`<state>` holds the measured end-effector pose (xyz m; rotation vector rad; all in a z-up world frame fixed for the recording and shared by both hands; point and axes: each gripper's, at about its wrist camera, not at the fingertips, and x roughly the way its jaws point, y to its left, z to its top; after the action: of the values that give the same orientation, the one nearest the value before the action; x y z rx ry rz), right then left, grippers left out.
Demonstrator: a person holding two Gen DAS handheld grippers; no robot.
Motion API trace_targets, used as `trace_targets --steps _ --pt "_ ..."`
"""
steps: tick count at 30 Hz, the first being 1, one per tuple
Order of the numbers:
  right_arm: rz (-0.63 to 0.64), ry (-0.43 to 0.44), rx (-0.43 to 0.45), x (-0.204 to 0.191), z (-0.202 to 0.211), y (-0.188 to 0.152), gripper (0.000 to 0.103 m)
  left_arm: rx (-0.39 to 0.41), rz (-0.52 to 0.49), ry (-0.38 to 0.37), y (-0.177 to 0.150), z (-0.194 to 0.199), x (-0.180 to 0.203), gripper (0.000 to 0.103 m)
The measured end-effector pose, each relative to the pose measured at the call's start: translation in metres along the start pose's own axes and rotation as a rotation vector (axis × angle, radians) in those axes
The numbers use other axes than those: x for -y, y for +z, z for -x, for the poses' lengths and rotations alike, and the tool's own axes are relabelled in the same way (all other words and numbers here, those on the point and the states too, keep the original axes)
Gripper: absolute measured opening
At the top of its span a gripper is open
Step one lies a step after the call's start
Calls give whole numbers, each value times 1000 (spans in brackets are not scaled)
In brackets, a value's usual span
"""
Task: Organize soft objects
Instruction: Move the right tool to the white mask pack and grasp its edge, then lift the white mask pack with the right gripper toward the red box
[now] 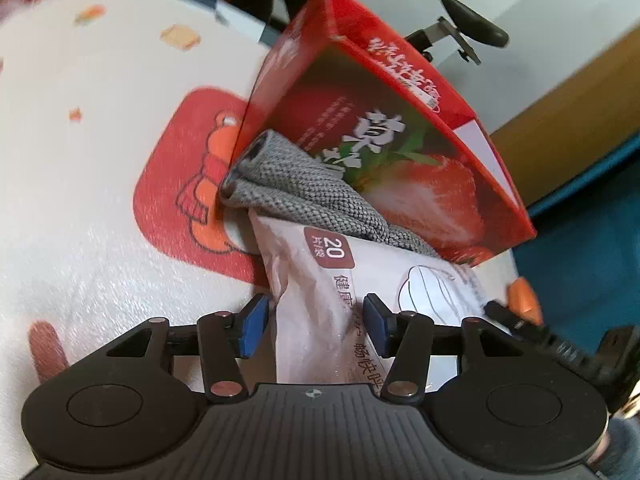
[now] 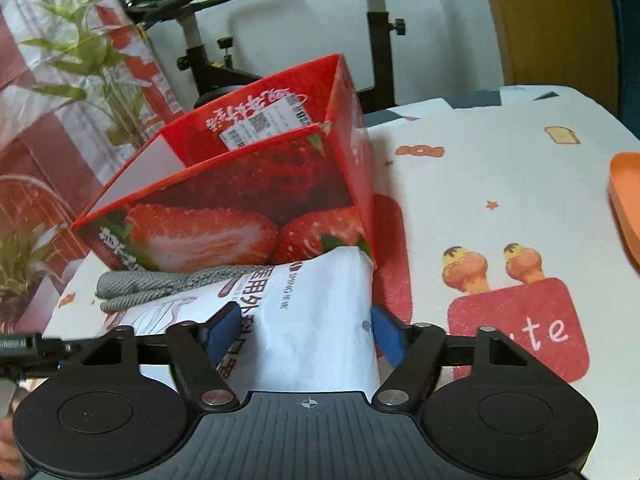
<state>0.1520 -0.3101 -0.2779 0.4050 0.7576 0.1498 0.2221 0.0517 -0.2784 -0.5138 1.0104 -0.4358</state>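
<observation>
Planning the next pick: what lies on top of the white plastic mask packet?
A grey knitted cloth drapes over the white plastic mask packet's far end, against the red strawberry carton. What lies beneath the cloth is hidden.

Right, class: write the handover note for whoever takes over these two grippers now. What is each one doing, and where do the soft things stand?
Left gripper: open, over the white mask packet.
Right gripper: straddles the packet's other end; grip unclear.
Grey knitted cloth: on the table against the tilted red strawberry box, partly under the packet.
Done: neither item boxed.
Left: probably put both in the box.
</observation>
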Motion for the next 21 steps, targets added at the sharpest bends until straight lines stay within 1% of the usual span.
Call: trace_targets --steps 3,6,8,10,11,12,13,14,16,21 --pt "76 -6 -6 -11 2 0 54 -33 31 -34 6 -6 -8 55" --pt "125 3 -37 -15 1 3 51 -50 9 -50 12 -11 -7 58" --pt "130 20 -53 -11 -2 3 50 -54 -1 -55 15 -14 -4 58" --pt "110 29 -65 -7 -4 4 46 -56 -14 -45 16 -15 0 59" --pt "112 20 -65 -6 -3 5 34 -55 -21 -39 17 -15 2 58" --pt "125 1 -65 -7 -2 7 17 -51 -29 -30 17 -14 4 58" --pt "141 -28 -62 -9 1 8 7 -46 -41 -26 17 -11 7 57" --pt "155 -41 -55 -8 4 9 8 -42 -55 -28 16 -9 9 55" --pt "152 -19 -42 -7 12 10 8 -39 -83 -24 11 -5 15 54" --pt "177 -9 -2 -15 31 10 8 -36 -130 -24 1 8 20 53"
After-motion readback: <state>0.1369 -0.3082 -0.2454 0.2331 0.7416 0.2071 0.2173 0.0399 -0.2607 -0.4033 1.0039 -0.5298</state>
